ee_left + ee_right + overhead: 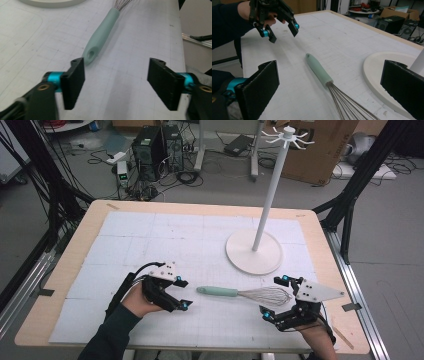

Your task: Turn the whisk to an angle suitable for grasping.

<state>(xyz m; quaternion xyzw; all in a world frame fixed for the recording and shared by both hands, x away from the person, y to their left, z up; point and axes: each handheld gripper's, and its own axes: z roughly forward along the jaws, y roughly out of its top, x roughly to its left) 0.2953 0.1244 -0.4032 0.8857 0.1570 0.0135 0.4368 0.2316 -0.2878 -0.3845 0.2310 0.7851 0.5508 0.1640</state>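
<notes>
From above the near edge we look forward and down over the whole tabletop (90, 227), out to the floor beyond. Our second camera rides the left claw (115, 82), low over the mat, facing right along the whisk (101, 31) from its handle end. Our third rides the right claw (332, 87), equally low, facing left from the whisk's wire end, with the left claw farther off. All three views share the whisk and the white stand base (254, 252).

Wooden table (95, 215) covered by white gridded mat (165, 240). On the mat: whisk (245, 294) lying flat near the front edge, white stand base (245, 257) just beyond it, right of centre.
</notes>
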